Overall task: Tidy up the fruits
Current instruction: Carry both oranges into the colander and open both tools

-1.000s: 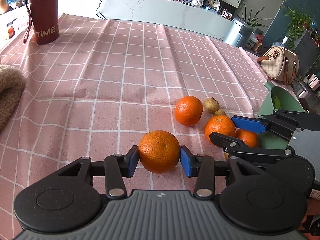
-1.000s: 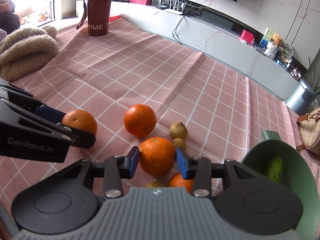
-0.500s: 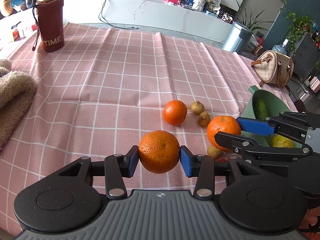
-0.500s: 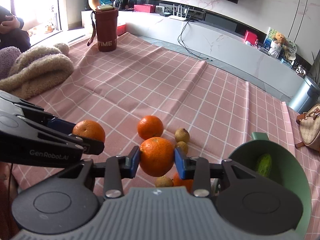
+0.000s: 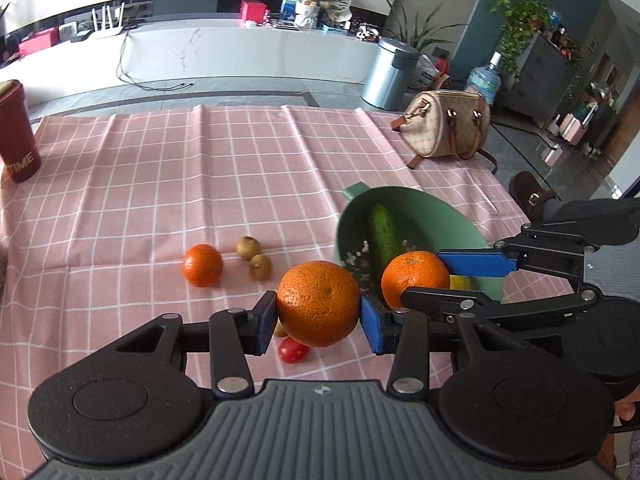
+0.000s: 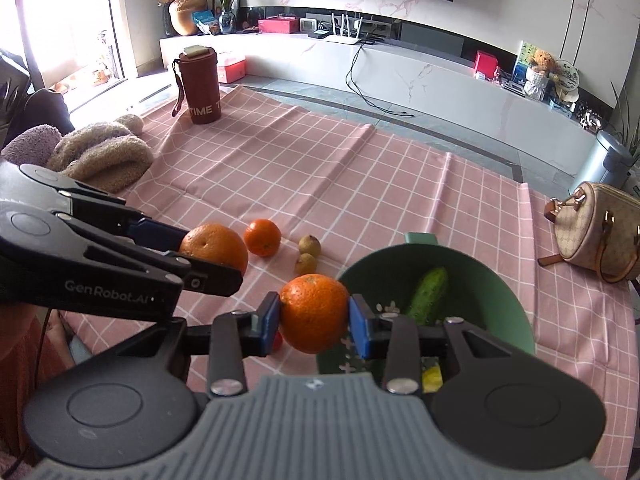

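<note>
From your left wrist view, your left gripper [image 5: 319, 317] is clamping a round orange mandarin [image 5: 318, 303] above the pink checked tablecloth [image 5: 160, 184]; one small orange [image 5: 202, 265], two brown longans [image 5: 254, 257] and a red cherry tomato [image 5: 293, 351] are waiting.

From your right wrist view, your right gripper [image 6: 313, 321] is squeezing another orange mandarin [image 6: 314, 312] beside the green plastic bowl [image 6: 504, 304], already holding a green cucumber [image 6: 428, 294]. You're roughly midway, I'd say.

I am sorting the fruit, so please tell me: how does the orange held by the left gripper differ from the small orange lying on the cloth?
The held orange is clamped between the left gripper jaws, off the cloth; the small orange lies free on the pink cloth. The held one looks bigger, though it is nearer the camera. The small one sits beside two brown fruits. Both are round and orange.
</note>
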The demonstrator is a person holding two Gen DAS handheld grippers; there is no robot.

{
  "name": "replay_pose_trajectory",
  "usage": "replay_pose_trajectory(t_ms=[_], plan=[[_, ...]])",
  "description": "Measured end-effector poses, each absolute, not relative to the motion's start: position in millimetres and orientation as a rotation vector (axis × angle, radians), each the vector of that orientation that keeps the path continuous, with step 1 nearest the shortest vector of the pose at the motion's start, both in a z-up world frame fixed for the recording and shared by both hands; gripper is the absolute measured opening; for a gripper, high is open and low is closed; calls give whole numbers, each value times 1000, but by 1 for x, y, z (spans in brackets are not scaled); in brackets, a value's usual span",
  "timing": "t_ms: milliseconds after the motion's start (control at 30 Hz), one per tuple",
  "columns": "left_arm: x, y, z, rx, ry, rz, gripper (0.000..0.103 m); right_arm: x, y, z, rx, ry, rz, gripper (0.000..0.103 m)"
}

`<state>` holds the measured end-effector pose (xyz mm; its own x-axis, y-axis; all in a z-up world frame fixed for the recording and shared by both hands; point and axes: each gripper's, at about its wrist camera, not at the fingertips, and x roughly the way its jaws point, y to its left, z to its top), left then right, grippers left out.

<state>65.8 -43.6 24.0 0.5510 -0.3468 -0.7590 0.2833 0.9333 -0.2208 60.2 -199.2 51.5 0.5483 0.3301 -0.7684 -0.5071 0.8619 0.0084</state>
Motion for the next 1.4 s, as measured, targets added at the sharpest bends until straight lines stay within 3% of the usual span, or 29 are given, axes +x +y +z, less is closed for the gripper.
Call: replay_pose_trajectory(t_ms=[533,1400], plan=[[93,-125,4,43,1030,-563,50,71,-302,28,-158,1012,414,34],[145,-169,-45,525,1147,-605,50,181,-288,-13,-202,1068,485,34]])
